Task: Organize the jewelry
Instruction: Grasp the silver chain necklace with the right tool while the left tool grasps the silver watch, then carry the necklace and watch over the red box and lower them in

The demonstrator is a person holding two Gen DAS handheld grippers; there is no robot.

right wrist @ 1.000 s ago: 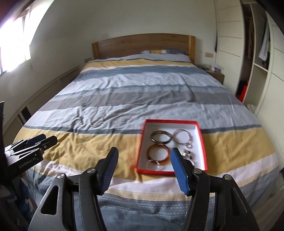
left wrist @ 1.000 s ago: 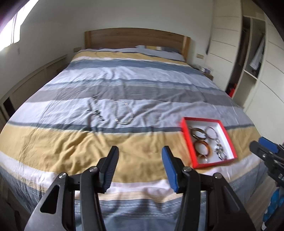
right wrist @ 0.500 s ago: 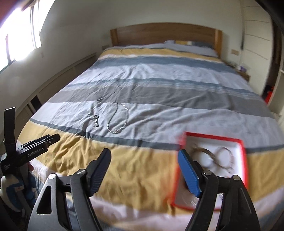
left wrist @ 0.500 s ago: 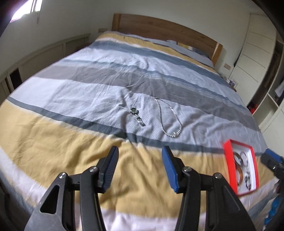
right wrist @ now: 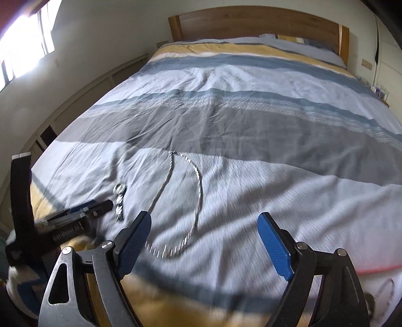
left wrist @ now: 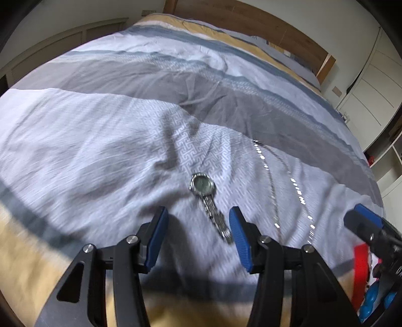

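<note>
- Wristwatch (left wrist: 203, 185) face-up on the pale grey band of the striped duvet (left wrist: 100, 140), metal strap trailing toward the near edge; left claw (left wrist: 198, 226) poised just above with its blue pads apart and nothing between them, the strap end lying close by the inner side of the right pad — probably lined up so for a pinch on the strap, not the round case.
- Silver chain necklace (right wrist: 186, 198) laid in a long open loop just right of the watch, closed end toward the headboard (right wrist: 258, 22), near end curling below the right claw (right wrist: 204, 241); that claw's jaws have just been opening and stand wide apart, empty, with the chain's near curve beside the left pad, likely readied to scoop a bunched section.
- Both pieces well apart from the red tray (left wrist: 361, 271), which looks to be the destination; nothing carried yet.
- Red tray cut off at the right edge of the left view, half hidden behind the other tool; only a red streak and a faint ring shape low on the right of the right view.
- Near part of both views smeared by motion blur; chain links readable only as bright dashes, clasp not discernible.
- Watch's far strap half impossible to make out among the duvet creases.
</note>
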